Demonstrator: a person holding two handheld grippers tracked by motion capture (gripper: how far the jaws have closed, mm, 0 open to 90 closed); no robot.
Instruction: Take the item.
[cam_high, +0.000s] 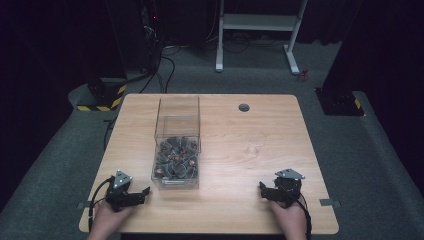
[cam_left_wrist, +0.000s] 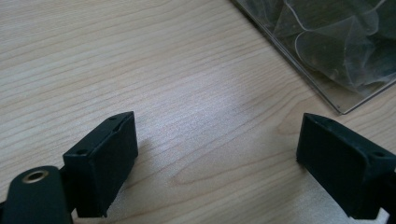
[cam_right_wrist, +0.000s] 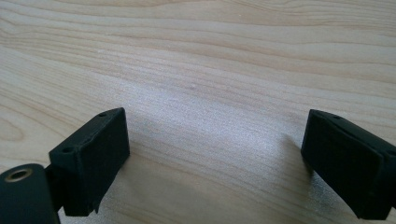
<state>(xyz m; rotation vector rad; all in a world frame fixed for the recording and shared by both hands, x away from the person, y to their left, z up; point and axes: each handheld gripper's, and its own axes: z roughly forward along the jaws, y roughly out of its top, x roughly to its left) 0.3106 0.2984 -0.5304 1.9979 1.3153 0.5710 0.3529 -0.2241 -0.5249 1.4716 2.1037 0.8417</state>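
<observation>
1. I rest my left gripper (cam_high: 142, 192) on the pale wooden table (cam_high: 250, 150) at about seven o'clock from the table's middle, jaws spread wide with nothing between them. In the left gripper view only bare wood grain lies between the two black jaws.

2. My right gripper (cam_high: 263, 189) sits at about five o'clock, likewise wide open and empty, well apart from everything else. I judge that both are parked low near my edge so that either can start without crossing the other.

3. The thing in hand is the clear, tall, square-sided plastic box (cam_high: 177, 145), standing upright at roughly ten o'clock from the table's middle. Its lower part holds a heap of small dark pieces with coppery spots (cam_high: 176, 159); I cannot tell what they are.

4. The box stands just beside my left gripper, at its one o'clock. In the left gripper view the box's near corner (cam_left_wrist: 343, 109) shows at upper right, close to the right-hand jaw but apart from it.

5. Edges: both grippers lie near the table's front edge, so there is little room to pull back. The box walls rise high, so I judge that reaching the pieces means coming in from above.

6. Open room: the whole right half of the table is bare apart from a small dark round cable hole (cam_high: 244, 107) at twelve o'clock.
</observation>
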